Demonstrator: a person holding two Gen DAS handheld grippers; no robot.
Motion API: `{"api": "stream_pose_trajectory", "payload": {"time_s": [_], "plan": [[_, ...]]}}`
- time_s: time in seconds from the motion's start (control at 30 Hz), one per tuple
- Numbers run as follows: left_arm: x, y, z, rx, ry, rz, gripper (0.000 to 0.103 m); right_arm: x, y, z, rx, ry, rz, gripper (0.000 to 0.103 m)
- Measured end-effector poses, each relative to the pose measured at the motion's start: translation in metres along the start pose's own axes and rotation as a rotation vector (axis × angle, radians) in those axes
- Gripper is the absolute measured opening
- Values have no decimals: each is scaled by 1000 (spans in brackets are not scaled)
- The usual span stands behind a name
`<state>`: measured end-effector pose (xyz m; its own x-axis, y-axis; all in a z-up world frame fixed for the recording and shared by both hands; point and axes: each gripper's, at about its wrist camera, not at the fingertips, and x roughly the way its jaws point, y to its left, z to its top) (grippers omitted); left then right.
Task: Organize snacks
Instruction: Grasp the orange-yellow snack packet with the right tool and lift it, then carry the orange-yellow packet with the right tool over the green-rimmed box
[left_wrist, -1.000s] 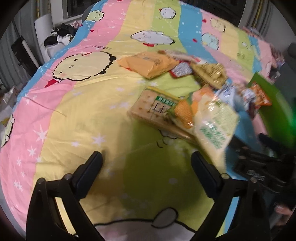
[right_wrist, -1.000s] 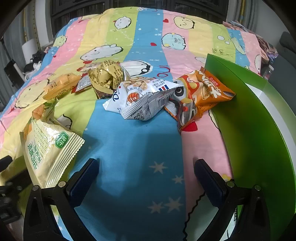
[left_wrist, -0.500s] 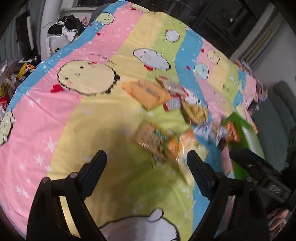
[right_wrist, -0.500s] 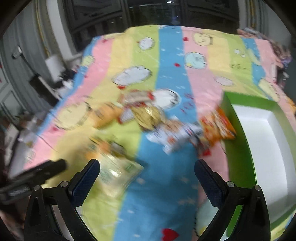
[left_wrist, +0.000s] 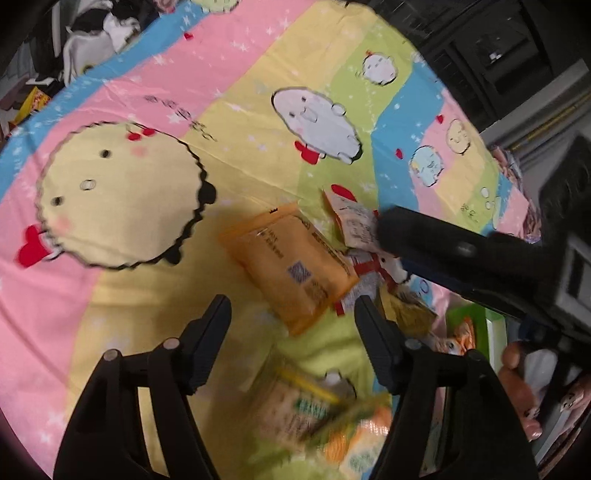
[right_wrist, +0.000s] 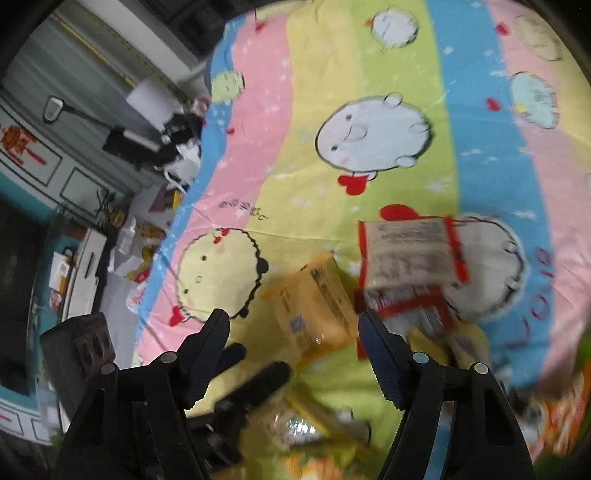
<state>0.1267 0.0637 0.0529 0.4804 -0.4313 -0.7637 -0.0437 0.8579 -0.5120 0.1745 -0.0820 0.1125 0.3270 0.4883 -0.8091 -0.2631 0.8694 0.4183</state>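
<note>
Both grippers hang above the bed (left_wrist: 122, 295) and nothing is held, so the step in hand looks like the approach to the next snack to sort.

Nearest to the left gripper (left_wrist: 291, 314) lies a blurred pale green and yellow packet (left_wrist: 299, 406), low between its fingers. The jaws stand apart with nothing between them, and they have just been closing. The right gripper (right_wrist: 293, 328) is the same: jaws apart, just closing, and empty.

A little farther lies the orange packet (left_wrist: 291, 266), flat on the yellow stripe of the bedsheet, just past the tips of both grippers. In the left view the right gripper reaches in from the right side, over the red and white packets (right_wrist: 410, 254) that lie just right of the orange one. At the right edge a corner of the green box (left_wrist: 491, 328) shows, half hidden.

The next move, I judge, calls for coming down over the orange packet and closing on its edge, then carrying it right toward the box.
</note>
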Motion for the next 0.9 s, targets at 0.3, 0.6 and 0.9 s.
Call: {"api": "stream_pose_trajectory", "payload": {"time_s": [0.3, 0.6, 0.9], "plan": [[31, 17, 13, -52, 47, -35, 47, 66, -6, 9, -19, 176, -47, 62], [3, -6, 3, 34, -21, 10, 45, 46, -20, -6, 67, 157, 55, 53], [-79, -92, -31, 217, -157, -29, 45, -76, -2, -37, 63, -56, 72, 53]]}}
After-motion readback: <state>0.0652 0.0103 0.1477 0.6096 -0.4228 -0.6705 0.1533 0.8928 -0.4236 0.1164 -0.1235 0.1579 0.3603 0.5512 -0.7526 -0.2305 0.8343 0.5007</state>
